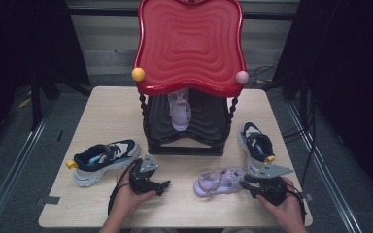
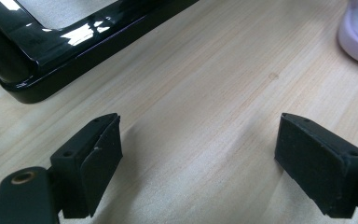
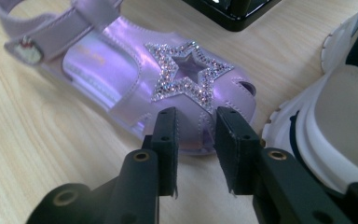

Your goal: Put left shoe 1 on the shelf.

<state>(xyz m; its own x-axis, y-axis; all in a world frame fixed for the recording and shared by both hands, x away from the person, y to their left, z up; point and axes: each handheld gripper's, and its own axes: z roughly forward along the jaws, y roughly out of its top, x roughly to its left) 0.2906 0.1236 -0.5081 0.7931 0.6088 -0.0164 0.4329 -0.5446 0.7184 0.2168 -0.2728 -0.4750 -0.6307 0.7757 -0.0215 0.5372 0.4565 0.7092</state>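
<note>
High view: two-tier shoe rack (image 1: 189,39) stands at the upper centre of the worktop (image 1: 111,111), red tray on top and a black shelf below. One lilac sandal (image 1: 180,110) already sits on the black shelf, toe towards the camera. Its partner, the star sandal (image 1: 219,180), lies on the worktop at lower right of centre, so the pair is half stowed.

Two dark-and-white trainers are also out. One (image 1: 106,160) lies at the left of the frame and the other (image 1: 256,145) at the right, just beside the rack's foot. Neither is being handled.

Right gripper view: the right tongs (image 3: 196,135) are at the toe end of the star sandal (image 3: 121,70), drawn in to a narrow gap. Lilac toe material shows through that gap. Cannot tell whether the pads actually press on the toe rim or stand just off it. The sandal's sole appears flat on the wood, not lifted. The right-hand trainer (image 3: 335,121) sits close by at the right edge.

Left gripper view: the left tongs (image 2: 198,154) are wide apart with nothing between them, over bare wood. The rack's glossy black base (image 2: 74,42) is at upper left, and a pale sole edge is at upper right.

Judgement: early-to-middle stage.
- Done: first sandal is on the shelf.
- In hand: taking hold of the second sandal.
- Left: lift it, carry it up-frame to the shelf beside its mate, and release it.
- The trainers probably follow.
</note>
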